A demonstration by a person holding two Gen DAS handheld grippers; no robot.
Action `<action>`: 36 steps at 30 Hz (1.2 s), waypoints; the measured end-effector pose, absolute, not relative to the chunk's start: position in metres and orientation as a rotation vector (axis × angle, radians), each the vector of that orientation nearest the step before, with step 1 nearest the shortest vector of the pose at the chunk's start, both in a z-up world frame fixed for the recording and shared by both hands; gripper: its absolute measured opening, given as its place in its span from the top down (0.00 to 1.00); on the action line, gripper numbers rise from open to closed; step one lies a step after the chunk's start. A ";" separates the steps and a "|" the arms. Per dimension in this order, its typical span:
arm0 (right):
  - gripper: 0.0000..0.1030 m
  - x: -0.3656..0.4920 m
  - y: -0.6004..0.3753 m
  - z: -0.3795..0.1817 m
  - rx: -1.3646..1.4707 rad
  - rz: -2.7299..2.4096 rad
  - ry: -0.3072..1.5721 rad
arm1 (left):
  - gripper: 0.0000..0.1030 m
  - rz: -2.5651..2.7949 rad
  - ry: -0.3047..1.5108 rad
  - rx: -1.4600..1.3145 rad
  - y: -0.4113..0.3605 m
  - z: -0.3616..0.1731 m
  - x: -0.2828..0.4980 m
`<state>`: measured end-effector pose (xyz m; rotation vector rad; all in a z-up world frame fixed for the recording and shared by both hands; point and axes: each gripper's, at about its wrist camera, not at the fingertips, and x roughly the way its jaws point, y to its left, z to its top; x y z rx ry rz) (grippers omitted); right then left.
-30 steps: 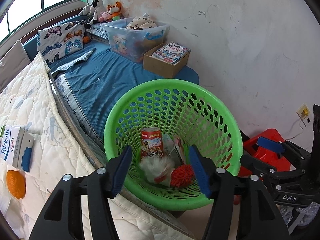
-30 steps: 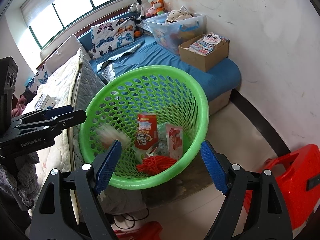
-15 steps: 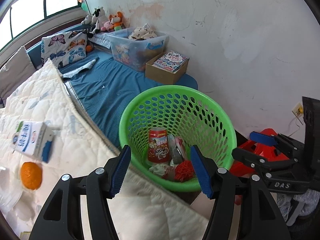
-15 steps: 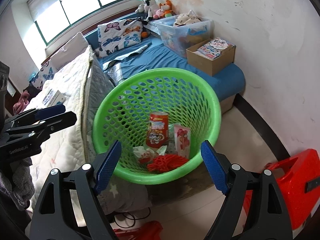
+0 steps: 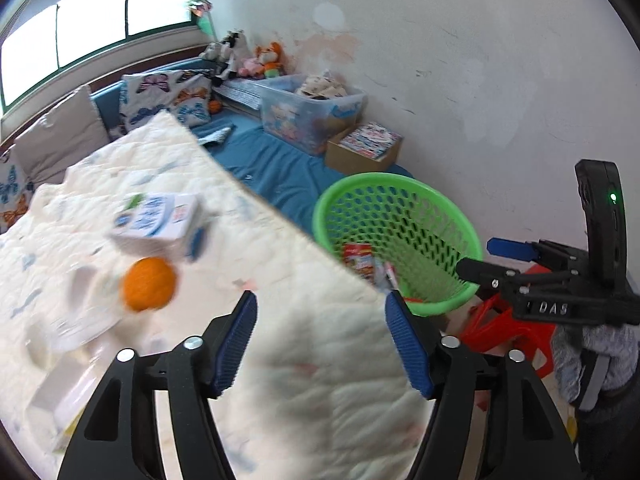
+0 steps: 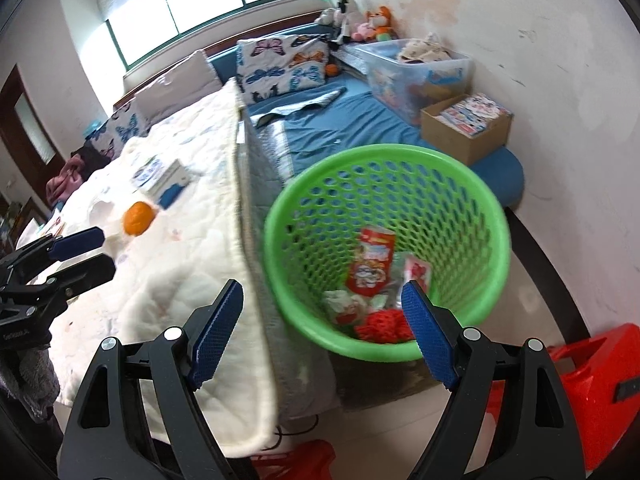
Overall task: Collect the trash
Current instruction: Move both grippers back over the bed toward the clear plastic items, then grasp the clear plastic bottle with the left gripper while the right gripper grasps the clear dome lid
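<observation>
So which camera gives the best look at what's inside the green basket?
The right wrist view: it looks down into the green basket, showing the trash at its bottom. The left wrist view shows the basket farther off, its contents mostly hidden behind the quilt edge.

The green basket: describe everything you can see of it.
The green basket is round, plastic-looking, its wall pierced all over with holes under a smooth solid rim. It stands upright and open-topped on the floor, close against the mattress edge. Inside lie a red printed cup, crumpled wrappers and a red mesh ball. Neither gripper touches it.

Carton (image 5: 158, 222), orange (image 5: 149, 285) on quilt (image 5: 280, 280)
</observation>
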<state>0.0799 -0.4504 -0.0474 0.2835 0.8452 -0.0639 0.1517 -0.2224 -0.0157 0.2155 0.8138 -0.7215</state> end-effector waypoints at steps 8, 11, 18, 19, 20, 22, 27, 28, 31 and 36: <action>0.21 0.103 -0.398 -0.038 0.246 0.037 0.847 | 0.30 -0.606 0.787 0.239 -0.142 -0.010 0.151; 0.21 0.115 -0.378 -0.034 0.229 0.078 0.851 | 0.29 -0.559 0.785 0.262 -0.113 -0.011 0.158; 0.21 0.137 -0.337 -0.032 0.220 0.158 0.869 | 0.28 -0.538 0.829 0.323 -0.056 -0.023 0.179; 0.21 0.140 -0.332 -0.032 0.219 0.167 0.873 | 0.28 -0.553 0.842 0.329 -0.051 -0.026 0.183; 0.21 0.142 -0.326 -0.032 0.218 0.178 0.876 | 0.28 -0.556 0.851 0.332 -0.047 -0.028 0.186; 0.21 0.147 -0.311 -0.031 0.206 0.200 0.879 | 0.28 -0.566 0.875 0.336 -0.039 -0.034 0.194; 0.21 0.160 -0.282 -0.029 0.186 0.251 0.890 | 0.28 -0.568 0.896 0.353 -0.030 -0.049 0.209; 0.21 0.165 -0.275 -0.029 0.187 0.273 0.895 | 0.28 -0.579 0.902 0.339 -0.028 -0.050 0.210; 0.21 0.175 -0.257 -0.030 0.193 0.325 0.904 | 0.28 -0.580 0.908 0.325 -0.022 -0.054 0.213; 0.21 0.194 -0.230 -0.030 0.197 0.382 0.914 | 0.28 -0.582 0.913 0.281 -0.012 -0.053 0.216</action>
